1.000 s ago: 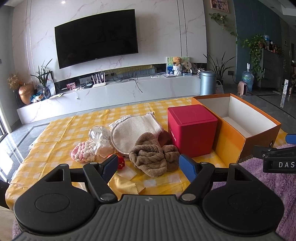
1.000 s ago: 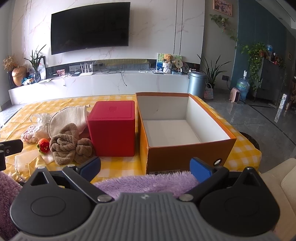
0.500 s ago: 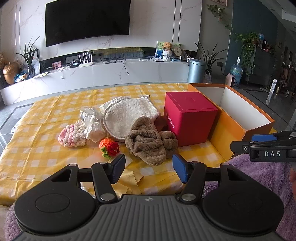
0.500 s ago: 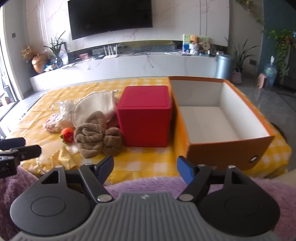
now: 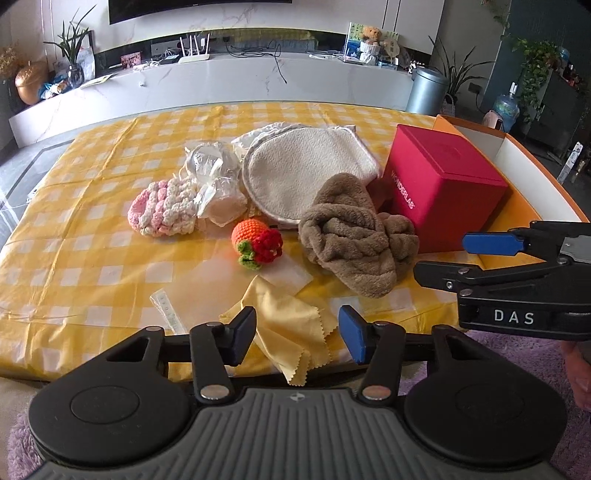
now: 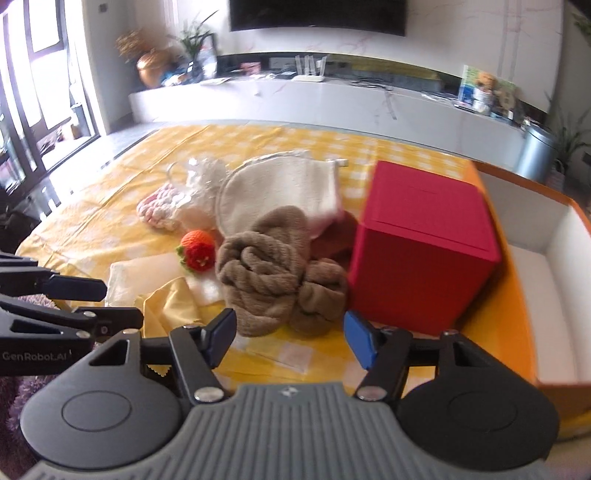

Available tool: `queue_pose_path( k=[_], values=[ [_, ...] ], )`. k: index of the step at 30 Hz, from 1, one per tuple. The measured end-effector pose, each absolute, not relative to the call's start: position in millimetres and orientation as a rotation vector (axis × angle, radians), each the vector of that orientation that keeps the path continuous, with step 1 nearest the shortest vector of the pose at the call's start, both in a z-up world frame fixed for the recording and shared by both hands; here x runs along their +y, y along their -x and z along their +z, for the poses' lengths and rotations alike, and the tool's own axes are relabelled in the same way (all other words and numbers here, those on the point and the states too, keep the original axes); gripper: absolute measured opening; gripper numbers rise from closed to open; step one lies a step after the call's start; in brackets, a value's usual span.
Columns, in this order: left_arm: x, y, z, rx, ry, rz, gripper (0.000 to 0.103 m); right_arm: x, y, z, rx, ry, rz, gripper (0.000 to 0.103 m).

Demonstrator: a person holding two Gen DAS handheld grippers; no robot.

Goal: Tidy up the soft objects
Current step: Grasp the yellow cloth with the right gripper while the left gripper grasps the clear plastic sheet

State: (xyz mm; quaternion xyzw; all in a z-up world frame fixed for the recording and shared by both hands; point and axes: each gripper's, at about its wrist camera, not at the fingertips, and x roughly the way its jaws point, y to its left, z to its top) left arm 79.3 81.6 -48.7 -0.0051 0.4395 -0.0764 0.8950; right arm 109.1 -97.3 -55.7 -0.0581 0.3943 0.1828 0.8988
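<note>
Beside the red cube box [image 6: 424, 240] on the yellow-checked tabletop [image 5: 74, 258] lies a crumpled brown plush towel [image 6: 277, 277]: light, floppy, best pinched at a thick fold. Both grippers' jaws are spread, empty.

black hand-held gripper [image 5: 297, 334] with blue finger pads, ribbed grey housing, silver screws.

"WONDERLAB" on red box [image 5: 443, 192]; "DAS" on right hand-held gripper [image 5: 476, 258]; "GenRobot.AI" on left hand-held gripper [image 6: 92, 301].

Home living room: television [image 6: 317, 16], houseplants [image 5: 74, 44]
</note>
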Motion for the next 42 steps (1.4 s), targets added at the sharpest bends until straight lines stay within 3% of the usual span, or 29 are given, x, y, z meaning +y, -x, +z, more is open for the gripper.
queue_pose_path(
  k=[9, 16, 25, 29, 35, 37, 40, 42],
  values=[
    [104.6, -102.0, -69.8, 0.985, 0.102, -0.101, 0.062, -63.7, -141.0, -87.1, 0.847, 0.191, 0.468, 0.067],
    [112.7, -119.6, -85.9, 1.092, 0.101, -0.062, 0.061, -46.8, -134.5, -90.5, 0.791, 0.213, 0.542, 0.062],
    [140.2, -114.0, -61.3, 1.05, 0.013, -0.053, 0.061, -25.3, -132.7, -90.3, 0.809, 0.151, 0.662, 0.057],
    [151.3, -113.7, -67.6, 1.087, -0.003, -0.038, 0.061, 0.8, -136.1, -101.5, 0.845, 0.166, 0.693, 0.07],
    [154.0, -111.3, -77.0, 1.1, -0.004, -0.037, 0.061, 26.7, -142.2, -120.6, 0.887, 0.213, 0.67, 0.07],
    [156.4, -112.2, -78.6, 1.103, 0.014, -0.04, 0.061, 30.7, -144.4, -124.3, 0.893, 0.221, 0.658, 0.069],
    [160.3, -112.8, -80.3, 1.106, 0.039, -0.041, 0.061, 35.4, -145.8, -132.0, 0.91, 0.261, 0.641, 0.05],
    [161.3, -113.0, -80.1, 1.105, 0.048, -0.048, 0.061, 36.4, -144.0, -135.4, 0.908, 0.281, 0.633, 0.046]
  ],
)
